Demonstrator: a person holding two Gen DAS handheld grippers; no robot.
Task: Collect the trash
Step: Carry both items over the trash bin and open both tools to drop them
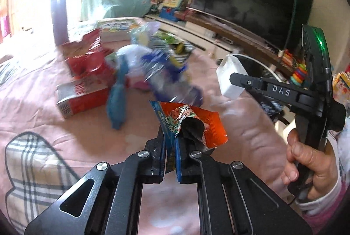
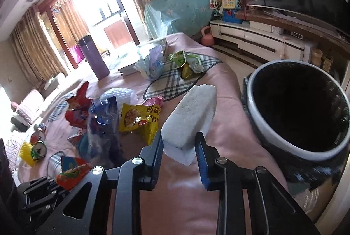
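My left gripper (image 1: pixel 170 143) is shut on an orange and blue snack wrapper (image 1: pixel 186 123), held above the pink bedspread (image 1: pixel 65 129); wrapper and gripper also show at the lower left of the right wrist view (image 2: pixel 70 173). My right gripper (image 2: pixel 179 147) is shut on a white foam block (image 2: pixel 190 119), also seen in the left wrist view (image 1: pixel 229 77). A black trash bin with a white rim (image 2: pixel 301 110) stands at the bed's right edge, just right of the foam block.
Trash lies on the bed: a yellow snack bag (image 2: pixel 140 119), red wrappers (image 2: pixel 78 108), a green packet (image 2: pixel 188 62), crushed cans (image 2: pixel 39 147), a red carton (image 1: pixel 81 97). A purple cup (image 2: pixel 94 57) stands at the back. A TV (image 1: pixel 251 0) and its stand lie to the right.
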